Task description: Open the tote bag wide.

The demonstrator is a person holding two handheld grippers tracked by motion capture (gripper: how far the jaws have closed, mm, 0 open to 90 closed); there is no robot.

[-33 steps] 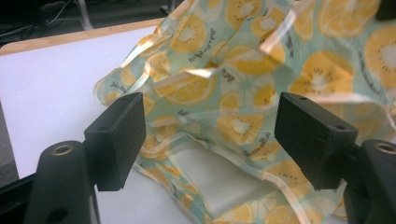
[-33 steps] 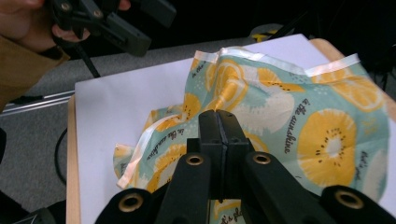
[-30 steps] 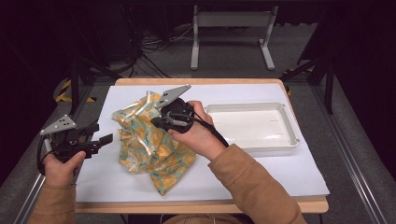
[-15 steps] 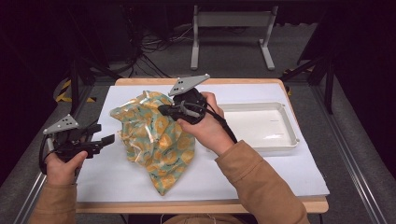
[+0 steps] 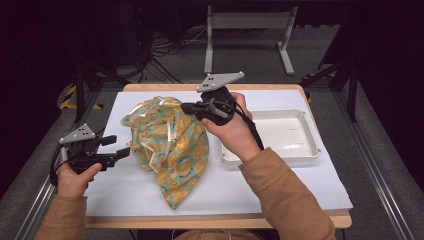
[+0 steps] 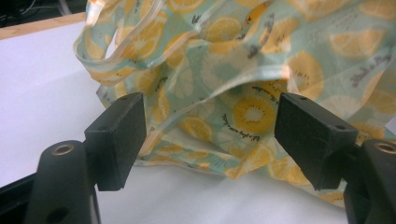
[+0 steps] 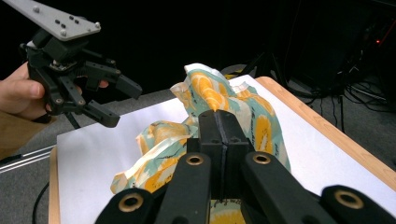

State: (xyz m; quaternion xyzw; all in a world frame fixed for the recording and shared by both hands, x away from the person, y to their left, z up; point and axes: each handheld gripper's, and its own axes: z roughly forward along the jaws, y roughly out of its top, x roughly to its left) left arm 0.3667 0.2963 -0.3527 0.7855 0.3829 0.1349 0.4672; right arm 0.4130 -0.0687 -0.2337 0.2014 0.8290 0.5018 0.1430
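White-covered wooden table (image 5: 280,210) in dark room – right gripper (image 5: 189,107) clamped on fruit-print bag (image 5: 170,145), left gripper (image 5: 124,151) open, empty.

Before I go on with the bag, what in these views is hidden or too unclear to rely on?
- Bag mouth: folds hide it in the high view; the left gripper view cuts it off at its edges.
- Right hand-held gripper: jaws shut on the bag; its own jaws hide how much cloth they pinch.
- Tray: the forearm covers its near left corner in the high view.
- Print on the bag: too small to read.
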